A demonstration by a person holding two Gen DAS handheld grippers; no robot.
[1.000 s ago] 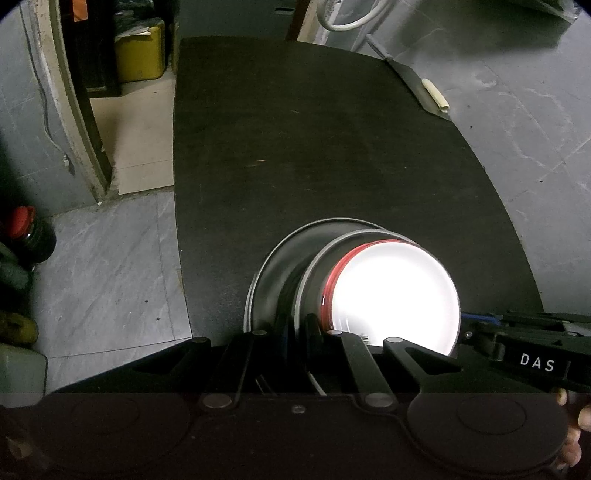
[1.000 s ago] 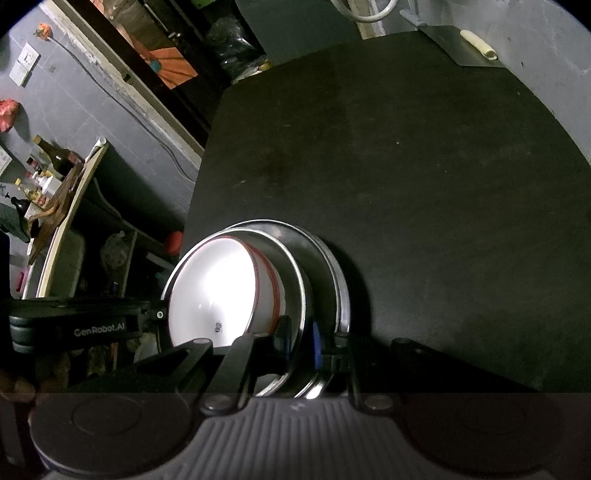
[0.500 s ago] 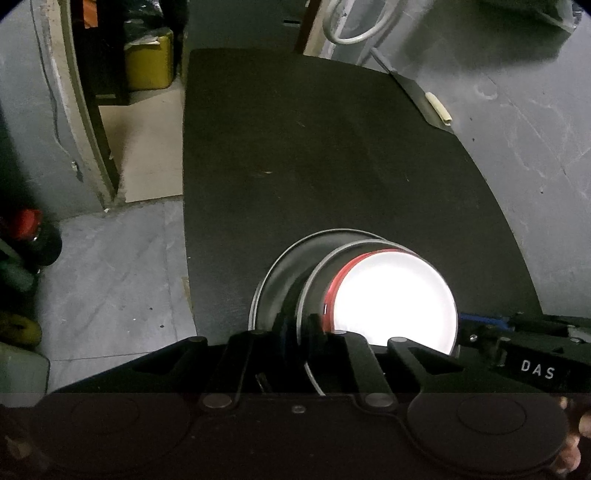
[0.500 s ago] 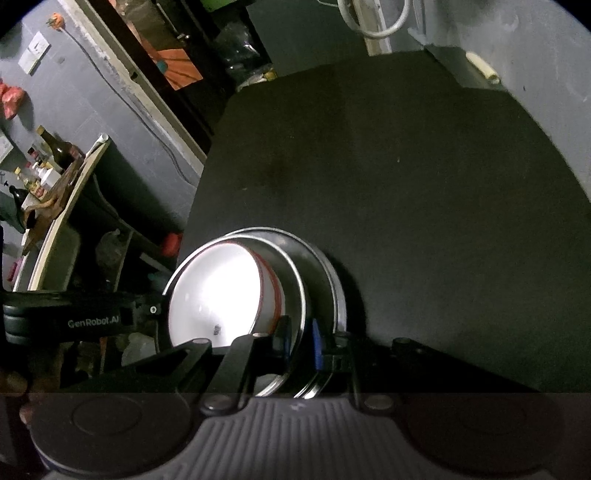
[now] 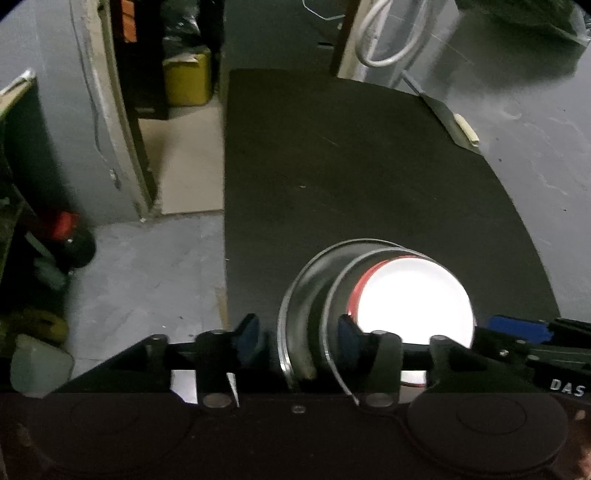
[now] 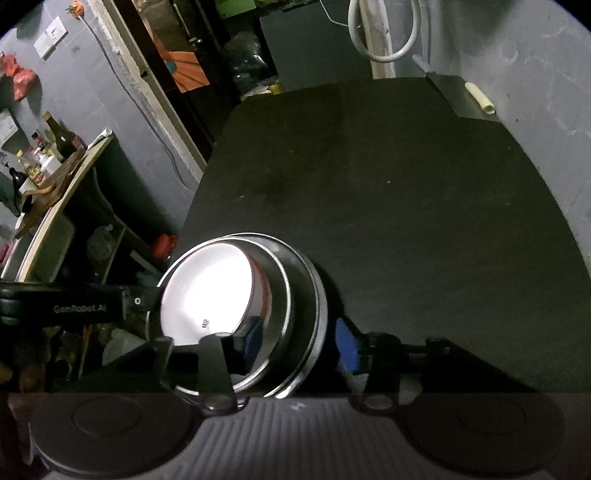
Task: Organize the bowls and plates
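A stack of dishes sits at the near edge of the black table (image 5: pixel 351 177): a wide steel plate (image 5: pixel 299 295) at the bottom, a steel bowl (image 5: pixel 336 295) in it, and a white bowl with a red band (image 5: pixel 410 295) inside that. The stack also shows in the right wrist view (image 6: pixel 291 291), with the white bowl (image 6: pixel 207 291) brightly lit. My left gripper (image 5: pixel 297 338) is open, its blue pads either side of the stack's left rim. My right gripper (image 6: pixel 295 345) is open, its fingers straddling the stack's right rim.
A metal dustpan-like scoop with a cream handle (image 5: pixel 465 133) lies at the table's far right corner. A white hose (image 6: pixel 384 33) hangs behind the table. Bottles and cans (image 5: pixel 70 236) stand on the floor to the left. A cluttered shelf (image 6: pixel 40 173) is at the left.
Both grippers were shut on the rims of the stack; now both have opened and let go. Both cameras have pulled back slightly. The stack stays on the table.
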